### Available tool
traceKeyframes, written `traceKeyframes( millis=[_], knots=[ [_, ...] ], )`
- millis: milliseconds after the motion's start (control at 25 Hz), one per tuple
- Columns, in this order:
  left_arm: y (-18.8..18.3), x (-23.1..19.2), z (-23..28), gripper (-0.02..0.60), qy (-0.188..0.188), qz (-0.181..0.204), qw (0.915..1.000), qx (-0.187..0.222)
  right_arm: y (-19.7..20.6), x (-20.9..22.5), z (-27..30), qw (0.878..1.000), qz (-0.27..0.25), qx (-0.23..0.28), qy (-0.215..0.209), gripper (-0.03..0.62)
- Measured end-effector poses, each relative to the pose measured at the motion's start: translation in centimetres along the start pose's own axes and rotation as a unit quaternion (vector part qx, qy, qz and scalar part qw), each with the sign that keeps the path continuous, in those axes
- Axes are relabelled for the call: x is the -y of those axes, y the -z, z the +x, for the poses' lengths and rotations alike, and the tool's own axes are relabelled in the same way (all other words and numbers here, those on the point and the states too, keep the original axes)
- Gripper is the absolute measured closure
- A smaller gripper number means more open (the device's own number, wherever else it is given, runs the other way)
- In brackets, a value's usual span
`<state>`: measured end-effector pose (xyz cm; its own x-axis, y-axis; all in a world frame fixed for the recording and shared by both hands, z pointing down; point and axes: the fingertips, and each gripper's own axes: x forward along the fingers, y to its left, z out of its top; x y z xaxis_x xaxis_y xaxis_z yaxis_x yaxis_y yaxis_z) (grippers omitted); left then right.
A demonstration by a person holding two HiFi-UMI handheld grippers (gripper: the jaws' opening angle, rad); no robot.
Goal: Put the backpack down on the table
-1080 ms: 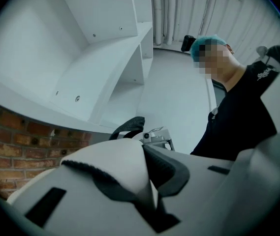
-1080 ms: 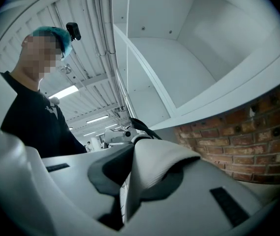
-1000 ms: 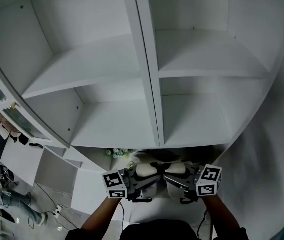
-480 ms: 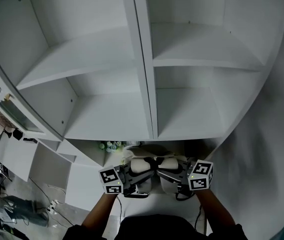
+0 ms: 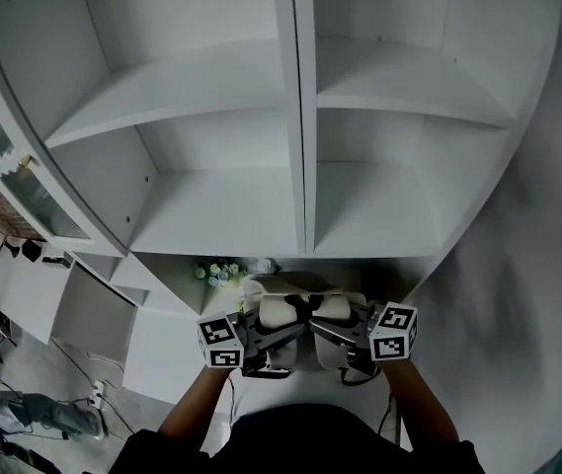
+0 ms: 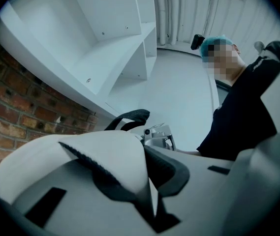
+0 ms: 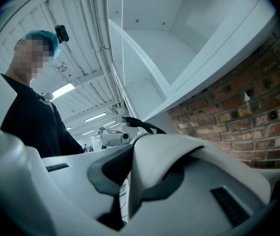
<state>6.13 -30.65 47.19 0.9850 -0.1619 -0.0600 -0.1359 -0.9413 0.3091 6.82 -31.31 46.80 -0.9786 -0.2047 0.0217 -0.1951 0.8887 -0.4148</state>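
Observation:
In the head view a cream backpack [image 5: 296, 307] with dark trim hangs low in front of me, between my two grippers. My left gripper [image 5: 279, 336] and right gripper [image 5: 328, 332] point level at each other, close together. In the left gripper view the jaws of my left gripper [image 6: 147, 146] stand nearly together and a black strap loop [image 6: 132, 116] rises just past them. The right gripper view shows my right gripper [image 7: 130, 156] the same way, with the black strap [image 7: 142, 124] beyond it. Most of the bag is hidden by the grippers.
A tall white shelf unit [image 5: 300, 166] with bare compartments fills the space ahead. Small green and white objects [image 5: 219, 273] sit under its lowest shelf. White cabinets [image 5: 93, 314] and floor cables [image 5: 93, 398] lie left. A brick wall [image 6: 12, 117] is beside the shelves.
Both grippers and the backpack have sunk a little together, still side by side. The head view has shifted, bringing the green objects and the shelf's left side more into view.

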Motion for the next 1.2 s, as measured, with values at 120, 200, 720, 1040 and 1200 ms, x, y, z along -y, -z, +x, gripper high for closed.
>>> traceKeyframes(
  millis=[120,200,720,1040,1200],
  knots=[
    [0.5,0.3,-0.3,0.523,0.008,-0.006,1.0,-0.001,0.1,-0.4,0.1,1.0,0.001,0.002,0.002,0.537],
    [0.7,0.5,-0.5,0.522,0.01,-0.01,0.9999,-0.003,0.4,-0.5,0.2,1.0,0.004,0.003,0.002,0.537],
    [1.8,0.4,-0.7,0.522,0.001,-0.016,0.9998,0.009,1.6,-0.5,0.2,1.0,-0.013,0.009,0.02,0.536],
    [3.1,0.1,-1.0,0.505,-0.008,-0.029,0.9996,-0.002,2.6,0.0,0.0,1.0,0.008,0.019,0.02,0.533],
    [3.6,-0.3,-1.7,0.454,-0.01,-0.053,0.9985,0.008,3.1,0.5,-0.1,0.999,0.031,0.036,0.024,0.528]
  ],
)
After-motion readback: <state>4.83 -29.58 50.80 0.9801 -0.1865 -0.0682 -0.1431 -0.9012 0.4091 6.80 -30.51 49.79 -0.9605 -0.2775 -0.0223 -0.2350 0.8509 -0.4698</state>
